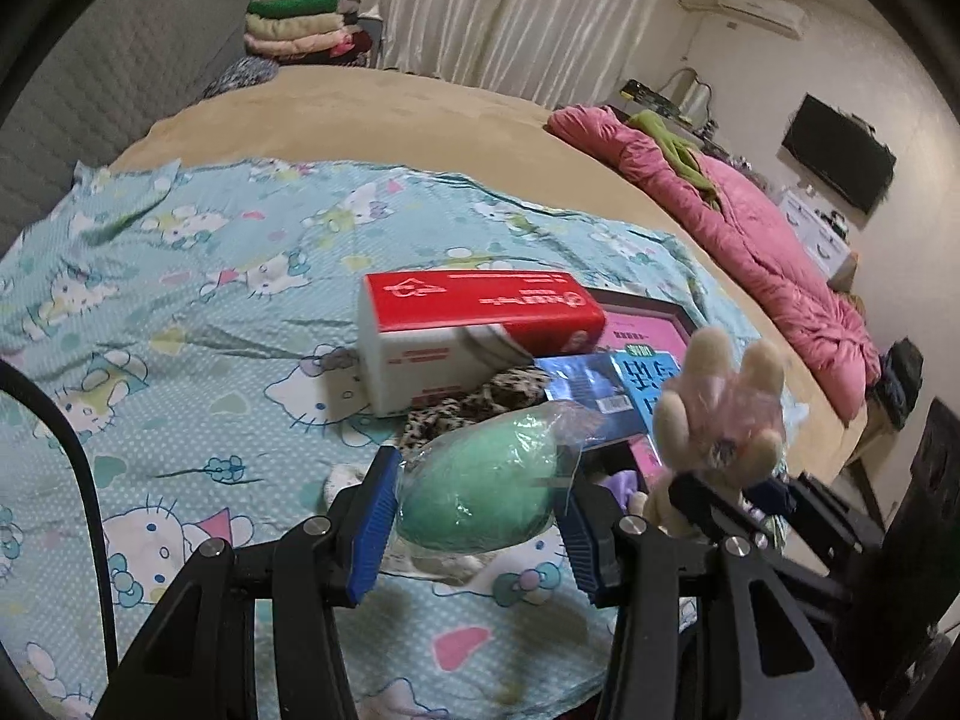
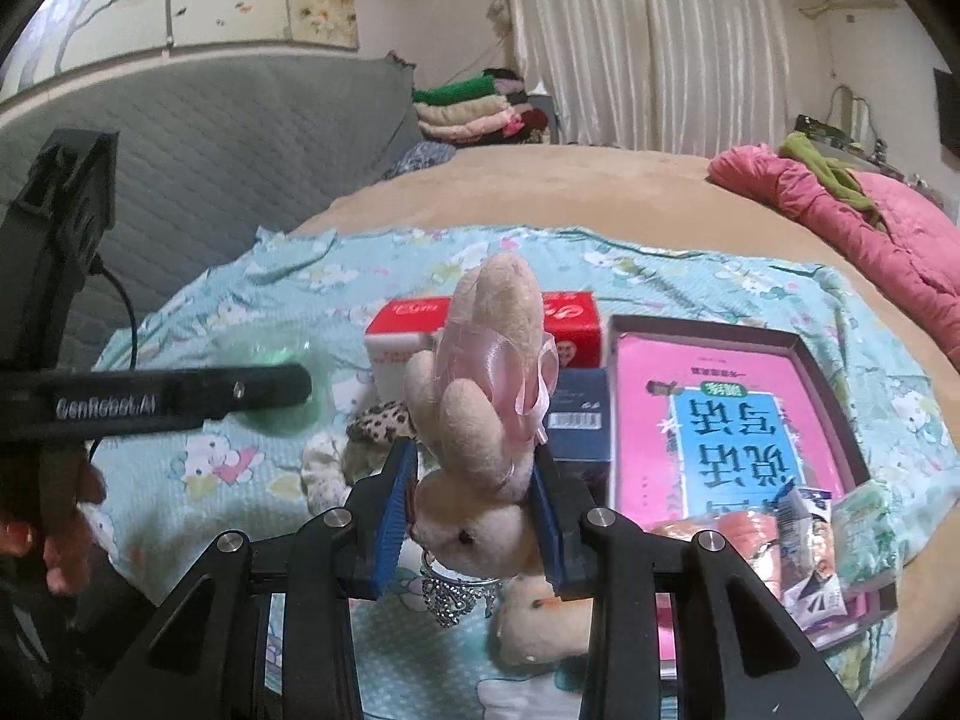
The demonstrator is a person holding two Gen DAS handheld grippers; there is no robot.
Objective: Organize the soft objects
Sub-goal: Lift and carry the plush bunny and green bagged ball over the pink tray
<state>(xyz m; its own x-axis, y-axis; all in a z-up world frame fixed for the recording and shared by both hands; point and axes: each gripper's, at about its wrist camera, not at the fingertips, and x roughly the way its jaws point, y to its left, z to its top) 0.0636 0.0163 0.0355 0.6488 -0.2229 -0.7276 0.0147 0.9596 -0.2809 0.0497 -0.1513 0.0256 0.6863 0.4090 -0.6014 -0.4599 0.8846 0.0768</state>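
Holding both items clear of the patterned sheet (image 1: pixel 180 276), each tool is loaded: the left gripper (image 1: pixel 477 501) is clamped on a green wrapped sponge (image 1: pixel 480 480); the right gripper (image 2: pixel 474 480) is clamped on a plush rabbit (image 2: pixel 480 396); neither is yet put away, and a leopard-print cloth (image 2: pixel 378 420) remains beside the red tissue pack (image 1: pixel 474 324); legible: "GenRobot.AI" on the left tool; the pink book (image 2: pixel 720 420) carries Chinese print, upside down.

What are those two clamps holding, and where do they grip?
Left hand-held gripper: green plastic-wrapped sponge, pinched across its sides. Right hand-held gripper: plush bunny, gripped around the head.
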